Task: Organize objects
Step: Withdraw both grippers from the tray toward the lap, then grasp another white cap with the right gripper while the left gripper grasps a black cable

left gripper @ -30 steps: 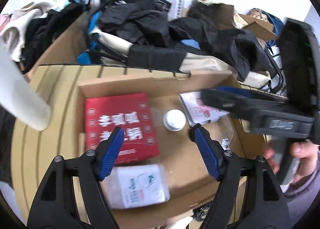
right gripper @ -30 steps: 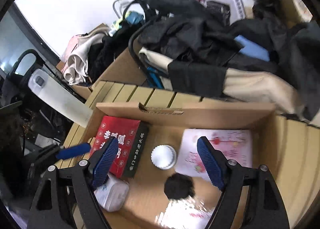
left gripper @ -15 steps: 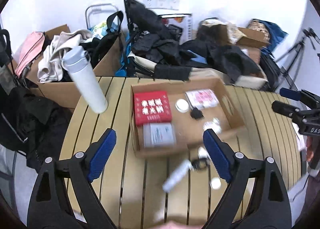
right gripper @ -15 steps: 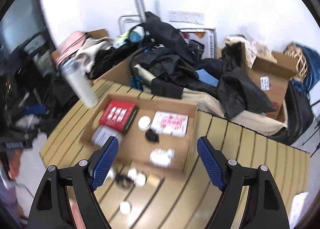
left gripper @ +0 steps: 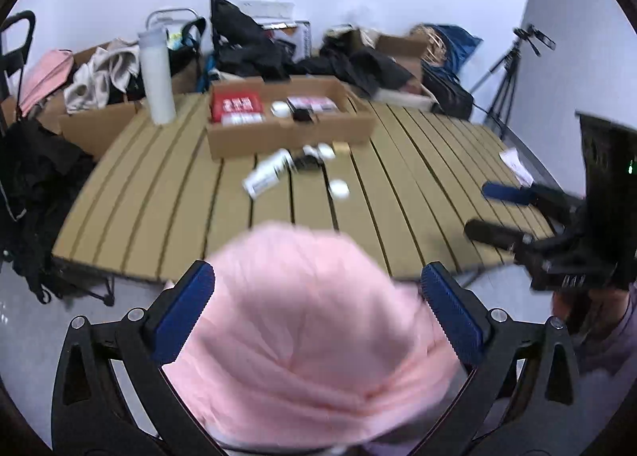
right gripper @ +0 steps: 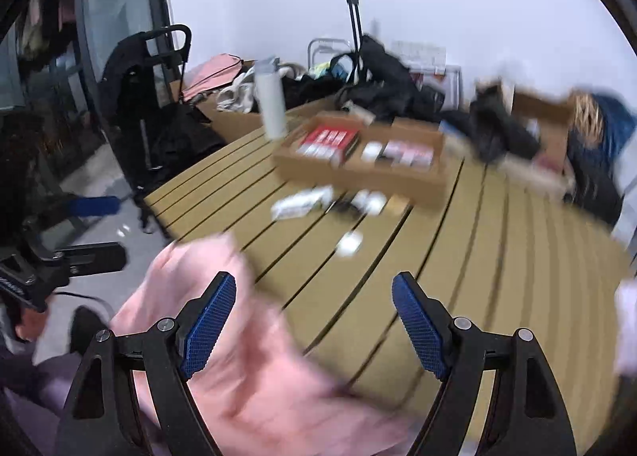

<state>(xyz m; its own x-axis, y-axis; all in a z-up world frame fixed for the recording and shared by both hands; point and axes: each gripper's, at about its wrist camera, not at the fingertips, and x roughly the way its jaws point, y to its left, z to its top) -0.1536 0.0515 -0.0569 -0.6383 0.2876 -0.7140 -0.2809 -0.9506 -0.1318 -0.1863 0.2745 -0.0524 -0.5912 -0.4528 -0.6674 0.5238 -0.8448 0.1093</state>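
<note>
We are looking across the slatted table (left gripper: pixel 167 193) from its near edge, and the things we are organizing are lying well apart from both claws, toward the upper middle of each frame. The cardboard box (left gripper: pixel 286 133) is sitting at the far side, holding a red packet (left gripper: pixel 237 106) and a few small items. Just in front of it, loose on the slats, are lying a white tube (left gripper: pixel 266 177), a dark small object (left gripper: pixel 304 161) and a white cap (left gripper: pixel 338 189). The tube's long axis is running diagonally, from lower left to upper right in the left wrist view.

The left gripper (left gripper: pixel 318 312) is opening its jaws; a pink sleeve or garment (left gripper: pixel 310 336) is showing between them, but the pads are not pressing on it. The right gripper (right gripper: pixel 314 320) is standing with its jaws apart and nothing held. In the right wrist view the loose items are lying straight ahead of the claw, so we judge the right hand a little better placed for the tube.

Compared with a second ago, both cameras are sitting much farther back: then the box was filling the frames right under the fingers, and now the whole table is in view.
</note>
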